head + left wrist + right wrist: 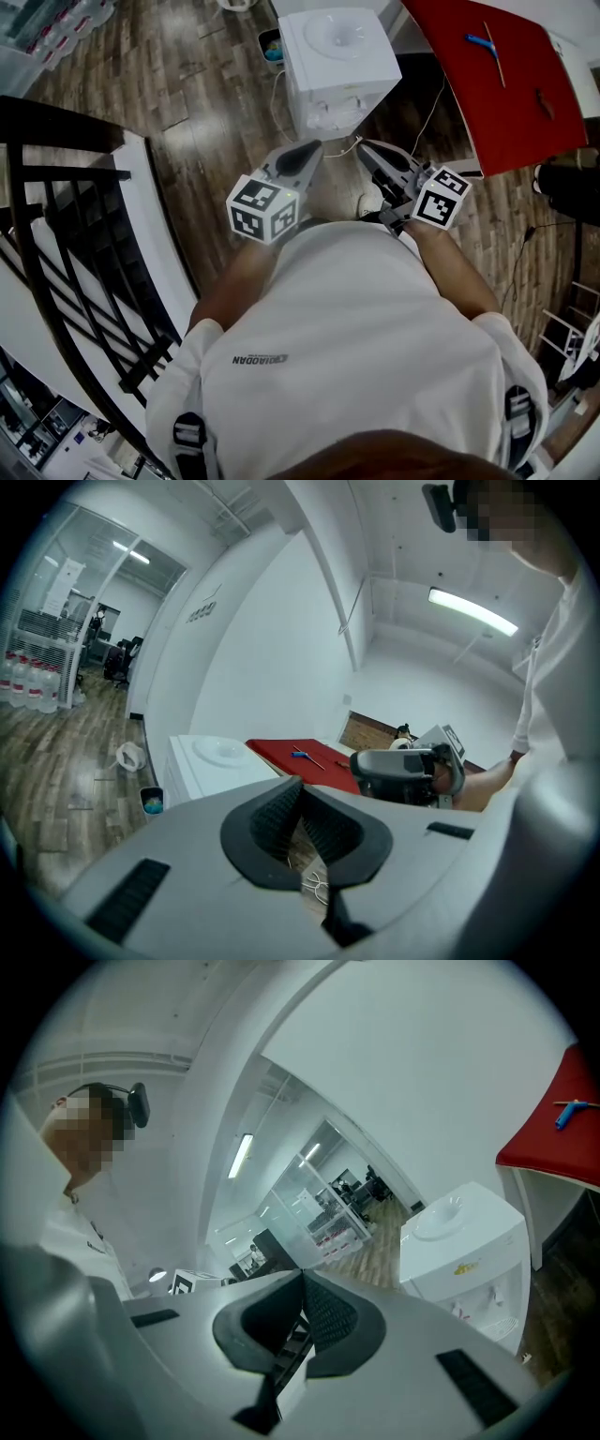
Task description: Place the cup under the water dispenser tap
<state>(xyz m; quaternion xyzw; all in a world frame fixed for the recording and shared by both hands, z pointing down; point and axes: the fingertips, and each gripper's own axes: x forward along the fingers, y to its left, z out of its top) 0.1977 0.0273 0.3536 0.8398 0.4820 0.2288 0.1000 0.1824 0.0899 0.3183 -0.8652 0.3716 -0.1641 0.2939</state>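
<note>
Two closed, empty claws, left claw (313, 147) and right claw (367, 147), sit side by side. Dispenser (337, 66) stands upright on floor (206, 94) just ahead, taps facing them, beside red counter (511, 89).

An office: glass-walled rooms (323, 1199) with desk chairs (120, 660), white water dispenser (339, 66), wood-plank floor (187, 84).

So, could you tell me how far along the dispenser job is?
Done: nothing; no cup shows at the dispenser or elsewhere. In hand: nothing; the left gripper and right gripper are shut and empty. Left: find a cup and bring it there.
</note>
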